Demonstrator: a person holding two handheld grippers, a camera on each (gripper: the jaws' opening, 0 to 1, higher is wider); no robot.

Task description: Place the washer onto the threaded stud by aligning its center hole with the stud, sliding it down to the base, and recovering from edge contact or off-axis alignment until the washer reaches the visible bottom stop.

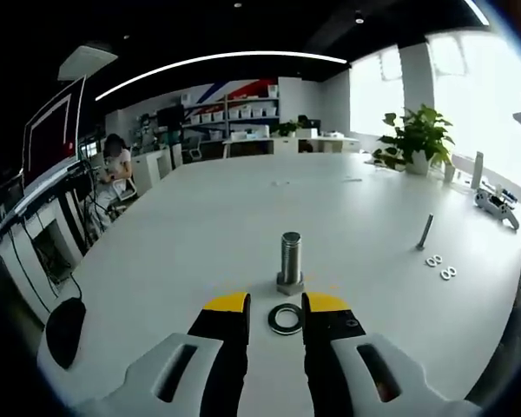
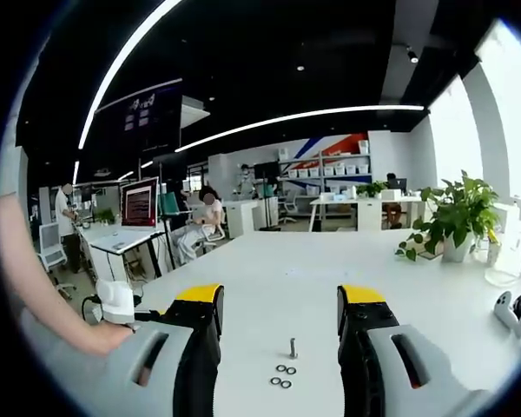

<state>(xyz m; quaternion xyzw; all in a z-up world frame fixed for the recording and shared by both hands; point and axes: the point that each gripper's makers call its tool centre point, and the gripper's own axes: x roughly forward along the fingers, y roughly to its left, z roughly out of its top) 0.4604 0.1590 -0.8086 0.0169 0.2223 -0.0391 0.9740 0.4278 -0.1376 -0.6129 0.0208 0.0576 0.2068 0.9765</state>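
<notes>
In the left gripper view a metal threaded stud (image 1: pixel 290 259) stands upright on its hex base on the white table (image 1: pixel 200 226). A dark steel washer (image 1: pixel 286 319) lies flat on the table just in front of the stud's base. My left gripper (image 1: pixel 278 306) is open, its yellow-tipped jaws either side of the washer and not touching it. My right gripper (image 2: pixel 280 300) is wide open with nothing between its jaws, held above the table. Far ahead of it stands a second small stud (image 2: pixel 293 348) with a few loose washers (image 2: pixel 282 375) beside it.
To the right stands another thin stud (image 1: pixel 425 232) with spare washers (image 1: pixel 440 267). A potted plant (image 1: pixel 417 137) and a white device (image 1: pixel 497 207) sit at the table's right edge. A person's forearm (image 2: pixel 35 287) reaches in from the left. Desks and seated people fill the background.
</notes>
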